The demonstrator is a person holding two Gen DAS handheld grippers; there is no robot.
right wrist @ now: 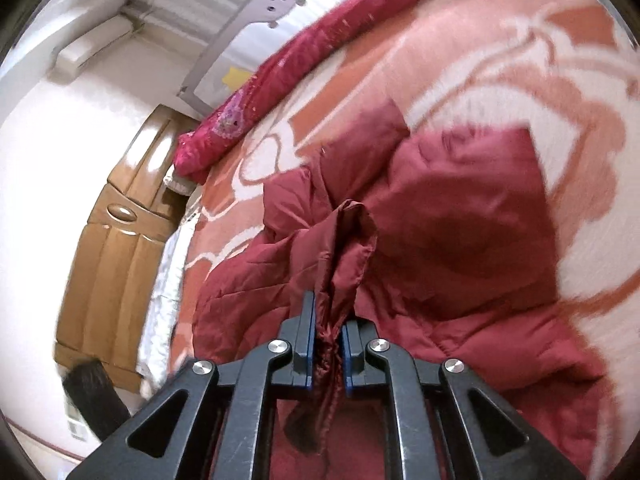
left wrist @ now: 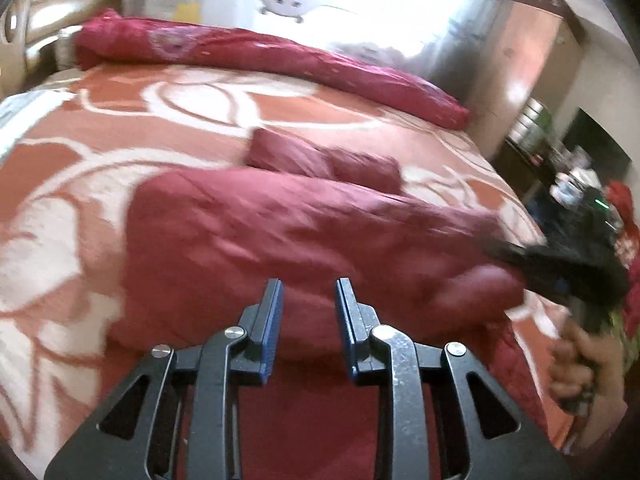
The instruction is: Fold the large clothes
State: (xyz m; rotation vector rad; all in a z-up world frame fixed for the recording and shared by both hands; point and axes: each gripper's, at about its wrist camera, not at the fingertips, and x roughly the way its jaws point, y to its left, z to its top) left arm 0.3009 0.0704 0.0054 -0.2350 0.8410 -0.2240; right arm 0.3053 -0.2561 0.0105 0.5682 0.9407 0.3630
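Jacket [left wrist: 304, 232] is lying puffed and partly folded across the bed's [left wrist: 60, 208] near edge, on an orange-and-white flowered blanket. Left hand-held gripper [left wrist: 308, 304] is hovering just above it, jaws apart and holding nothing. Right hand-held gripper [right wrist: 329, 332] is pinching a bunched fold of the jacket. A rolled quilt [left wrist: 248, 56] is lying along the far edge.

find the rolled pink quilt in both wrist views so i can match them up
Left wrist: the rolled pink quilt lies across the far side of the bed, upper centre, running left to right above the maroon jacket.
Right wrist: the quilt runs diagonally from upper centre down to the left, beyond the jacket fabric clamped in the right tongs.
Shared landmark: the white rail with bolt holes just behind the quilt.
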